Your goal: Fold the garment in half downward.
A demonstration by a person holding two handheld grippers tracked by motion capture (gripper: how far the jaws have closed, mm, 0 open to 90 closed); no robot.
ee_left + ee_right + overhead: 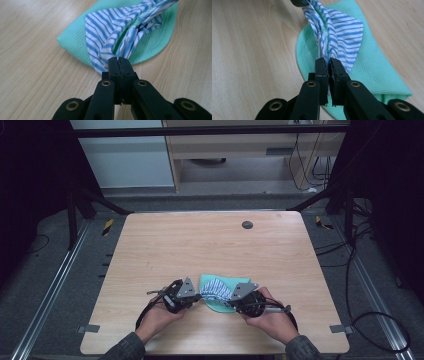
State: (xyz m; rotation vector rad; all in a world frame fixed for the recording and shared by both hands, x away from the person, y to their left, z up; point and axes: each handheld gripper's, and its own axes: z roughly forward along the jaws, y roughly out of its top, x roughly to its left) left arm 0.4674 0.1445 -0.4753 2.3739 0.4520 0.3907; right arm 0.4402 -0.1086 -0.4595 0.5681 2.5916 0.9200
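The left tool (119,62) has its jaws pressed together on one end of a blue-and-white striped cloth (117,30). The right tool (329,63) is likewise clamped on the other end of that cloth, with fabric pinched between its jaws. The striped cloth is bunched and stretched between the two tools, lifted above a green cloth (218,306) lying flat on the wooden counter (210,245). In the high view this sits at the lower centre of the frame, near the counter's front edge.
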